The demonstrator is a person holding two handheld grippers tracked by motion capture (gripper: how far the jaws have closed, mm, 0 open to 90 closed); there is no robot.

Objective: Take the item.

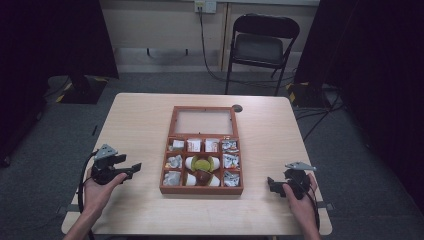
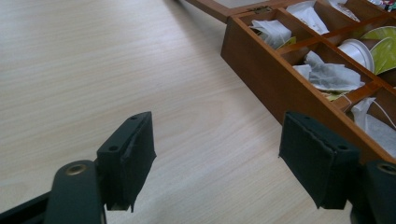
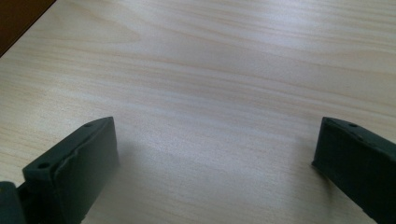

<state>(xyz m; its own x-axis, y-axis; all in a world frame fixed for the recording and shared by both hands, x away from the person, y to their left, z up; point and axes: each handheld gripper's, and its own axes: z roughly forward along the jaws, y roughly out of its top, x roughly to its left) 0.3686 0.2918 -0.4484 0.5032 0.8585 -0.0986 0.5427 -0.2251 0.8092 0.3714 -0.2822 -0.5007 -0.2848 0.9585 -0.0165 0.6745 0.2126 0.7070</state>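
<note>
Dim room, lit tabletop

The pale wooden table is evenly lit from above, while the surroundings sink into near-black; both gripper views are sharp on the wood grain, with soft shadows under the black padded jaws, whose near edges are slightly blurred.

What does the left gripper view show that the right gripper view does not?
Left gripper view: the wooden box stands just past the left gripper, with tea bags and a white cup in its compartments. Right gripper view: a dark brown corner at the top left, too little of it to name. Both: bare light wood table between two black jaws standing apart, the right gripper with nothing between them.
</note>
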